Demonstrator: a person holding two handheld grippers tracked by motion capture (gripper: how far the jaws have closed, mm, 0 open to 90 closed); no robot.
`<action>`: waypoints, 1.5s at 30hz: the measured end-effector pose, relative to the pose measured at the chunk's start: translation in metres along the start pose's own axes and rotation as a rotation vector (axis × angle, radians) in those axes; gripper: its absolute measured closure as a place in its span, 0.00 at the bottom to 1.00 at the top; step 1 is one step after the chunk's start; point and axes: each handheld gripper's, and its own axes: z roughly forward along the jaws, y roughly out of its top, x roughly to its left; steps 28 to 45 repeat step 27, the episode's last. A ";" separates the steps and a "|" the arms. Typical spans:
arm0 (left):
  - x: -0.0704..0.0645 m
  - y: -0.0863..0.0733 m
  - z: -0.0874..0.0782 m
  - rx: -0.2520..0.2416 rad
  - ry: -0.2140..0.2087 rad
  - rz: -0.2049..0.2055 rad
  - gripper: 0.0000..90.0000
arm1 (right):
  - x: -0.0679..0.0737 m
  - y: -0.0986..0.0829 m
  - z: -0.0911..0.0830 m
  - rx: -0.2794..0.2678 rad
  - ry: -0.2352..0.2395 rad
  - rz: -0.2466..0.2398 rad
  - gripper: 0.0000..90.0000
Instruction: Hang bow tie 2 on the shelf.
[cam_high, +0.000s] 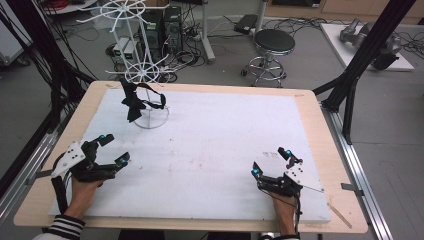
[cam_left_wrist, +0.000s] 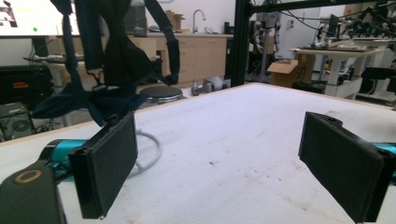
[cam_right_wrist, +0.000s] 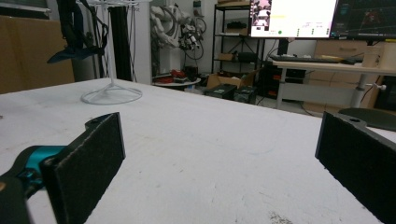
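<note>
Hanging limp from the white rack (cam_high: 134, 75), a dark bow tie (cam_high: 134, 102).

Black bow tie (cam_high: 134, 101), white rack (cam_high: 145, 75) (wire), striped black-and-white sleeve (cam_high: 67, 227)

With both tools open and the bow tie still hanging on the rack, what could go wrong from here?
The black bow tie hangs by its strap from the thin white wire rack; pulling it could snag the strap and tip the rack. The left tool is nearer than the right tool, which would need a long reach.
</note>
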 end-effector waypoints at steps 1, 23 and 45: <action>-0.001 -0.002 0.001 0.000 -0.002 -0.004 0.14 | 0.000 0.000 0.000 -0.001 0.000 -0.003 0.01; -0.004 -0.024 -0.002 -0.034 0.023 -0.040 0.13 | 0.005 -0.002 0.001 0.018 0.007 -0.011 0.01; -0.005 -0.024 -0.002 -0.032 0.023 -0.034 0.13 | 0.005 -0.003 0.001 0.020 0.005 -0.016 0.01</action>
